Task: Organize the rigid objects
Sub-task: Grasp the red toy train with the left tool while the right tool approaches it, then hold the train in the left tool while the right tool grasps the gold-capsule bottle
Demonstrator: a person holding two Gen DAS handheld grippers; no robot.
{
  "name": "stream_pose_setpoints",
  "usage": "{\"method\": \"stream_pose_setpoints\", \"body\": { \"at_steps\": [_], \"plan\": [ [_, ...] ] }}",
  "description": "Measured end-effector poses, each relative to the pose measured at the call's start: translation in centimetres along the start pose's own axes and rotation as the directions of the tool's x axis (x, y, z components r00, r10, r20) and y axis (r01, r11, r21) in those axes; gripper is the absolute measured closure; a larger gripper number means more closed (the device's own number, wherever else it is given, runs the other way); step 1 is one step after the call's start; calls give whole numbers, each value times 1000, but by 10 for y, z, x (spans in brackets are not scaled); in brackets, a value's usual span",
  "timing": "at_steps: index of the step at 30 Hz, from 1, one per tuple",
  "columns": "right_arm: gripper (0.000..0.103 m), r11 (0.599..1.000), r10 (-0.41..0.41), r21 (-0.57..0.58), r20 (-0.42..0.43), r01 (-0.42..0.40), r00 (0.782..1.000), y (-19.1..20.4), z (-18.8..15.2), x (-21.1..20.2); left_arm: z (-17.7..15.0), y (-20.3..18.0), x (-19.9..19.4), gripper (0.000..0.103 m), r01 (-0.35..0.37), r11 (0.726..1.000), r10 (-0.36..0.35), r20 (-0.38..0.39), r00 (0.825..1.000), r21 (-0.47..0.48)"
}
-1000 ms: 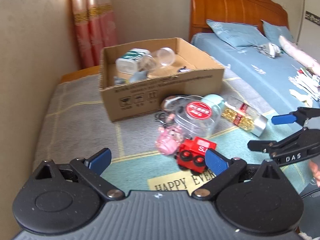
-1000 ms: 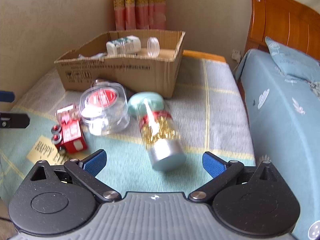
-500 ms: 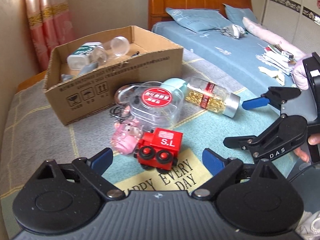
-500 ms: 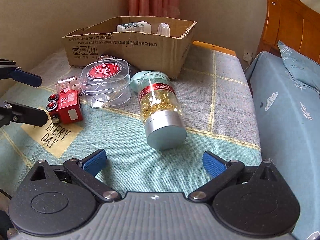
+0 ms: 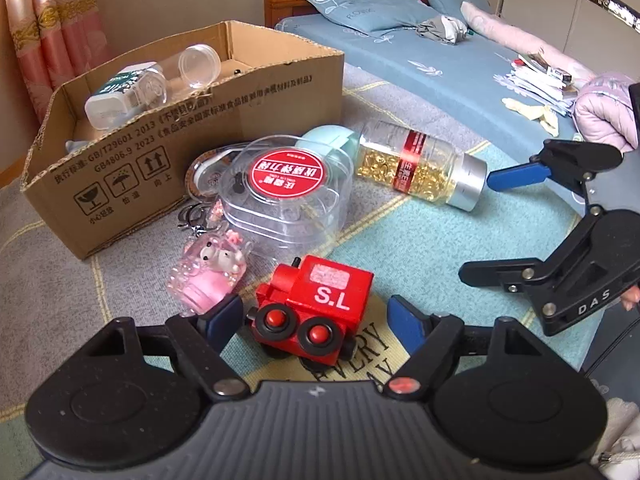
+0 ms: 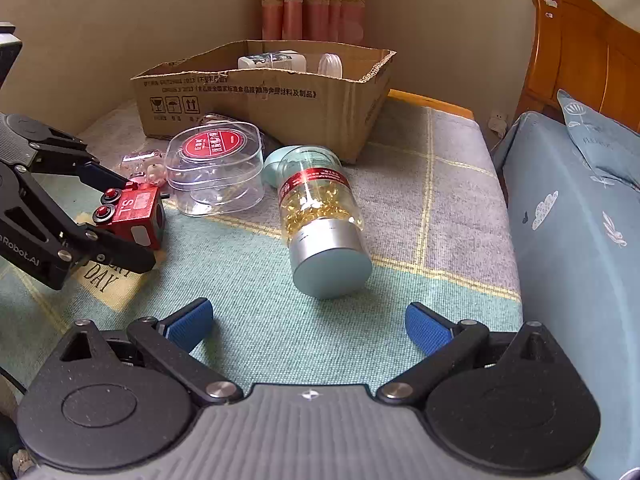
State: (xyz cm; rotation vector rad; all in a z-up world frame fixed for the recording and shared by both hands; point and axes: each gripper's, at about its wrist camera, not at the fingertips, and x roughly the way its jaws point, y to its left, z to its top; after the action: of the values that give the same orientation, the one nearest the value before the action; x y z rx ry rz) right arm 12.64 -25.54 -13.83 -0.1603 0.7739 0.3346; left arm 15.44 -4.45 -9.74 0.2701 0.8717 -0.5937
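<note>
A red toy train [image 5: 316, 312] [image 6: 134, 212] stands on the blanket between the fingers of my open left gripper [image 5: 316, 320]; the pads do not touch it. A capsule bottle with a silver cap [image 5: 420, 172] [image 6: 320, 220] lies on its side in front of my open, empty right gripper [image 6: 308, 326]. A clear plastic tub with a red label [image 5: 288, 196] [image 6: 216, 172], a pink keychain figure [image 5: 210, 272] and a mint round object [image 5: 330, 140] lie before the cardboard box [image 5: 192, 152] [image 6: 272, 96].
The box holds a white bottle [image 5: 120, 96] and a clear jar [image 5: 196, 66]. A bed [image 5: 440, 64] with pillows and loose papers lies to the right. A wall runs behind and left of the box. A "HAPPY EVERY DAY" patch [image 5: 372, 352] is under the train.
My left gripper has moved forward and down so its fingers flank the red train. My right gripper has moved closer to the capsule bottle's cap.
</note>
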Motion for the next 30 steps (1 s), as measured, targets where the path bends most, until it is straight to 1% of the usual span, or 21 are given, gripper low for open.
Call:
{"method": "stream_pose_setpoints", "body": {
  "at_steps": [1,3,4,10,13,16,20,23,26,27,28,30],
  "plan": [
    [0,1000,2,-2,2,-2,1000,0,0,0,0,-1,0,27,9,1000,-9,3,1000,12],
    [0,1000,7,-7,3,-7,1000,-1,0,1,0,-2,-1,39,14,1000,-14,9,1000,26],
    [0,1000,11,-11,2,-11,1000,-1,1,1,1,-2,-2,40,19,999,-19,9,1000,31],
    [0,997,47,-51,-50,-50,998,-4,14,9,-3,1,-7,42,1,1000,-1,-2,1000,14],
    [0,996,67,-62,-49,-70,997,-2,22,9,-9,5,-12,42,-20,1000,20,-3,1000,-13],
    [0,991,99,-80,-51,-103,994,5,28,5,-16,10,-18,42,-37,999,37,-8,999,-32],
    [0,982,138,-116,-72,-146,988,21,28,-2,-25,16,-25,42,-45,998,45,-7,999,-47],
    [0,971,195,-121,-89,-205,977,35,27,-5,-29,18,-29,42,-49,997,49,-4,999,-56],
    [0,947,294,-97,-117,-306,949,45,27,-3,-30,20,-31,42,-54,997,54,-5,999,-62],
    [0,944,303,-98,-126,-316,945,48,27,-2,-31,20,-32,42,-58,996,58,-6,998,-64],
    [0,945,294,-110,-132,-308,947,50,28,-1,-31,21,-32,42,-62,996,62,-7,998,-64],
    [0,951,250,-153,-133,-269,959,50,30,-3,-33,23,-33,42,-68,995,68,-7,998,-70]
  ]
}}
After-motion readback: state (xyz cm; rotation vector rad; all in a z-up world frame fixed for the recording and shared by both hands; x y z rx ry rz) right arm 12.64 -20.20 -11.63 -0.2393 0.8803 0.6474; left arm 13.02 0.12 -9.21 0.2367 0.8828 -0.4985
